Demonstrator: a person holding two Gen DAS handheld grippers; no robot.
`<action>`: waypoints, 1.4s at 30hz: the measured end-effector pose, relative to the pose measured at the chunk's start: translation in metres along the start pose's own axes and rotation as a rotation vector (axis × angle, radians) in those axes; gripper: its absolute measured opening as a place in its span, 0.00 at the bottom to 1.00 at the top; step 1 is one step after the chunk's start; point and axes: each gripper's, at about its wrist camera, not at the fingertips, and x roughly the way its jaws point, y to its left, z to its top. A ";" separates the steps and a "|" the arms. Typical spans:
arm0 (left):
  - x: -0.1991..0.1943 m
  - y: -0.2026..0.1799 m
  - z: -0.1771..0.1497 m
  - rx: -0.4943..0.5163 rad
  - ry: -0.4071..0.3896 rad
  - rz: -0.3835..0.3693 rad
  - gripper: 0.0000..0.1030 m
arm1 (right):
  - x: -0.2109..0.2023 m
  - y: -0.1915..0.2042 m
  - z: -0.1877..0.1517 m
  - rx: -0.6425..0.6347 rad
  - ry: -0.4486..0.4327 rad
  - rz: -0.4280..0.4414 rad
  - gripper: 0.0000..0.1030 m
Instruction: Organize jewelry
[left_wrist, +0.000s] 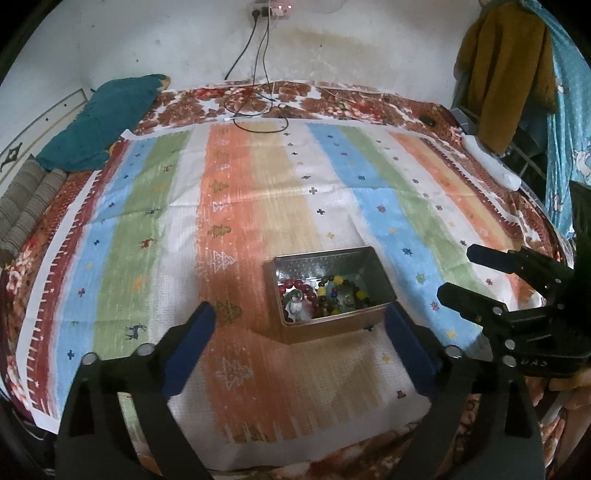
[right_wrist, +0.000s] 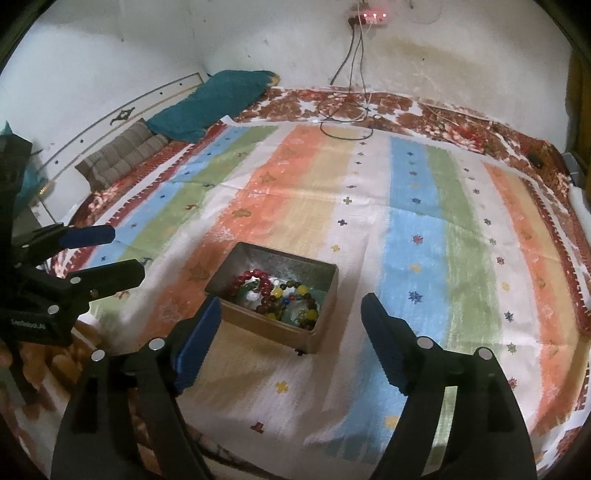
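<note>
While the left wrist view looks down over the bed, the metal tin (left_wrist: 334, 291) sits just ahead of the left hand-held gripper (left_wrist: 300, 338), a touch right of centre between its blue pads, which are spread wide with nothing in them. That tin is an open rectangular box on the striped bedspread (left_wrist: 236, 206), long axis running away from the gripper and slanting a bit right. It's full of beaded bracelets (left_wrist: 325, 295): dark red beads, yellow ones, some blue and brown, plus a clear or white bit I can't make out. The right hand-held gripper (left_wrist: 458, 275) hangs off to the tin's right, jaws also apart and empty.

From the right wrist view, same tin (right_wrist: 273, 295) lies ahead and left of centre, its near left corner right by the left blue pad (right_wrist: 199, 343). Jaws apart here too, nothing held. Left one (right_wrist: 122, 254) is well off to the tin's left.

I'd guess both are about equally near, with the tin lined up slightly better for the left hand.
</note>
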 end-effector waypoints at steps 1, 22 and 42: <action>-0.002 0.000 -0.001 0.001 -0.007 -0.001 0.92 | -0.002 -0.001 -0.001 0.005 -0.006 0.006 0.79; -0.015 -0.008 -0.006 0.041 -0.089 0.048 0.95 | -0.017 -0.008 -0.009 0.051 -0.064 0.038 0.94; -0.022 -0.012 -0.008 0.058 -0.141 0.056 0.95 | -0.024 -0.003 -0.014 0.027 -0.084 0.052 0.94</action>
